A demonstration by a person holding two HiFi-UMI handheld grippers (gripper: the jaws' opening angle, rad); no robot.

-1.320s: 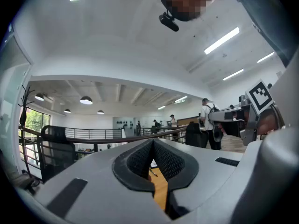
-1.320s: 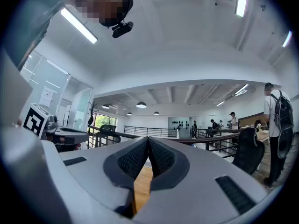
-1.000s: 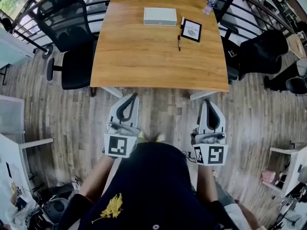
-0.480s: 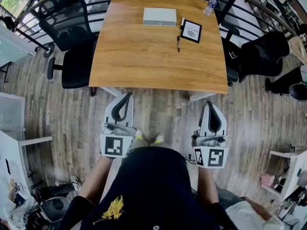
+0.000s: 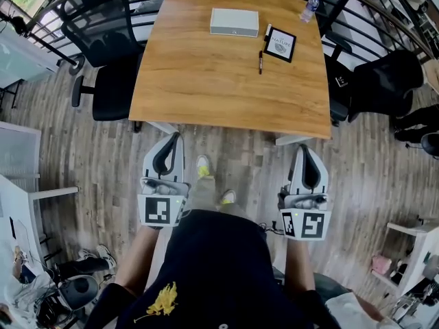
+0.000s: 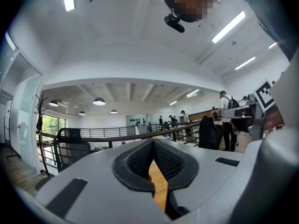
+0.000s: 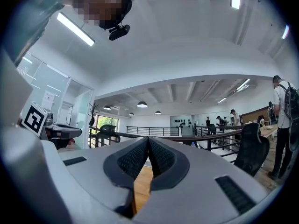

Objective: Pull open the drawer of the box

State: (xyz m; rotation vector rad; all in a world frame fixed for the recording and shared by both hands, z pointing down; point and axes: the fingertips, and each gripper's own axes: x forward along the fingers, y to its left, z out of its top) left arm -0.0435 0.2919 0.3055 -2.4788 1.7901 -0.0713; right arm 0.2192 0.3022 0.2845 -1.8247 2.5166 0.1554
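A flat pale grey box [image 5: 234, 22] lies at the far side of the wooden table [image 5: 206, 88]; its drawer front looks closed. My left gripper [image 5: 174, 137] is held low in front of the table's near edge, jaws shut and empty. My right gripper [image 5: 306, 148] hangs beside it on the right, also shut with nothing in it. Both are far short of the box. In the left gripper view the dark pads [image 6: 140, 158] meet at the tips; in the right gripper view the pads [image 7: 161, 157] meet too, with table wood below.
A framed card [image 5: 279, 44], a pen [image 5: 260, 62] and a water bottle [image 5: 310, 8] lie right of the box. Black office chairs [image 5: 103, 53] stand left and right [image 5: 374, 81] of the table. A railing runs behind it. People stand in the distance [image 6: 227, 120].
Both grippers have stayed shut and low in front of the table, shifting slightly. The person has stepped forward, one foot now ahead of the other, and the head view has swung a little.
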